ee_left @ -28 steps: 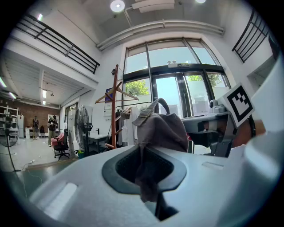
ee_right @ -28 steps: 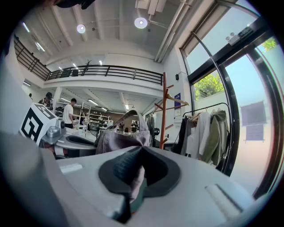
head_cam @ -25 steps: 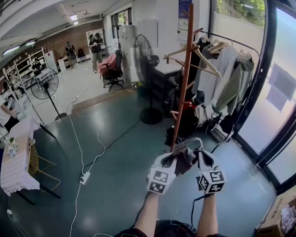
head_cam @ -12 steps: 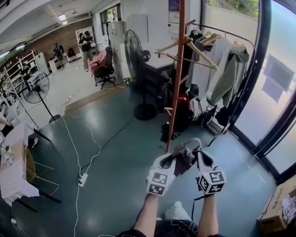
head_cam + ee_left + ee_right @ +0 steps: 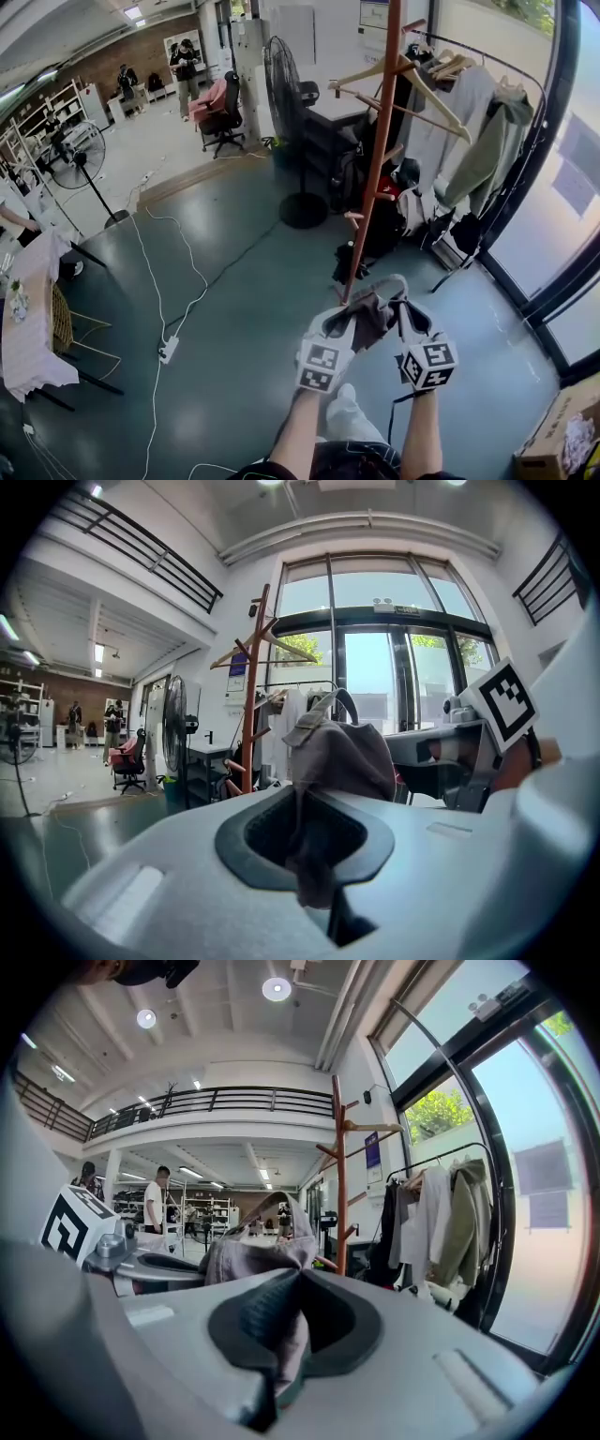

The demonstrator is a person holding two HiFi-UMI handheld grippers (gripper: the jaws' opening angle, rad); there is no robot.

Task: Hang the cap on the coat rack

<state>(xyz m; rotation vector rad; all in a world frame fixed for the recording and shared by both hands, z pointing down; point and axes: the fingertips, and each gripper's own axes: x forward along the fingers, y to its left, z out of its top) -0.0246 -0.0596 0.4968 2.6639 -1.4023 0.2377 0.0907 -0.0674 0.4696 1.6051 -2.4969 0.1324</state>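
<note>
A grey-brown cap (image 5: 373,312) hangs stretched between my two grippers at the bottom middle of the head view. My left gripper (image 5: 349,319) is shut on the cap's left edge, and its cloth (image 5: 339,752) runs down between the jaws in the left gripper view. My right gripper (image 5: 401,314) is shut on the other edge, where the cap (image 5: 255,1252) is pinched between the jaws. The brown wooden coat rack (image 5: 380,159) stands just beyond the cap, its pegs angled upward. It rises as a brown pole (image 5: 251,691) left of the cap and behind it (image 5: 339,1176).
A garment rail with hanging coats (image 5: 469,141) stands right of the rack by the glass wall. A black floor fan (image 5: 292,122) is behind the rack, another fan (image 5: 80,159) at left. White cables and a power strip (image 5: 169,352) cross the floor. A table (image 5: 28,328) sits far left.
The head view has shifted: the coat rack now sits a little further right and nearer than half a second ago. Both grippers keep the same hold on the cap.
</note>
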